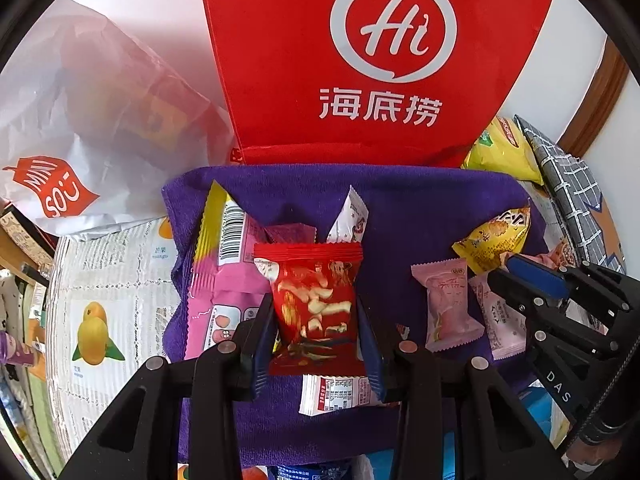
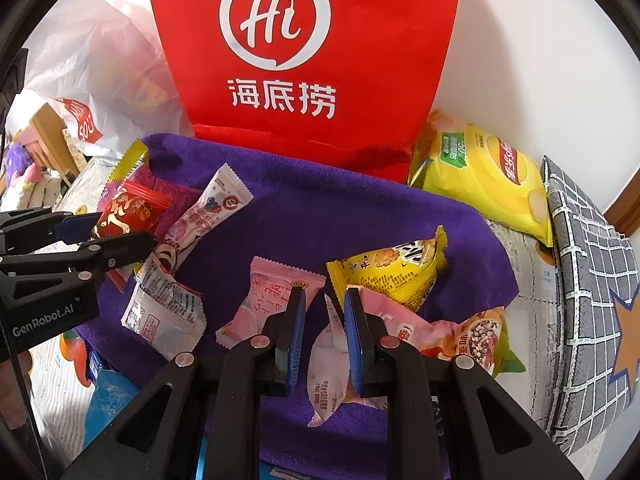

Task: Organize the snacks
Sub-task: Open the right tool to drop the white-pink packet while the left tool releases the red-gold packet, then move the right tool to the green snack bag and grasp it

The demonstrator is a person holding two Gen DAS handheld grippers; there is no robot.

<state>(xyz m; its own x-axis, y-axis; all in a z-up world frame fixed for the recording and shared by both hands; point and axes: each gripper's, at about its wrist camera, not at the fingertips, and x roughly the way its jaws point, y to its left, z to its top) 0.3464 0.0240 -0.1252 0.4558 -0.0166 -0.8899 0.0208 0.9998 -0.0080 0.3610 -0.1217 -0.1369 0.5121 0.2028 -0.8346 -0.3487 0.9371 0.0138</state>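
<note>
My left gripper (image 1: 316,320) is shut on a red snack packet (image 1: 314,300) and holds it above the purple towel (image 1: 420,216). My right gripper (image 2: 325,320) is shut on a pale pink packet (image 2: 330,368), gripped edge-on over the towel's near side. Loose on the towel are a pink packet (image 2: 260,304), a yellow biscuit packet (image 2: 392,272), a white packet (image 2: 164,312) and a white-and-pink stick packet (image 2: 212,208). A tall red Hi bag (image 2: 304,60) stands behind the towel. The left gripper also shows in the right wrist view (image 2: 116,232), at the left.
A yellow chip bag (image 2: 484,176) and a grey checked cushion (image 2: 592,280) lie at the right. A white plastic Miniso bag (image 1: 80,120) sits at the back left. A large pink bag (image 1: 224,280) lies on the towel's left. A fruit-print cloth (image 1: 104,300) covers the table.
</note>
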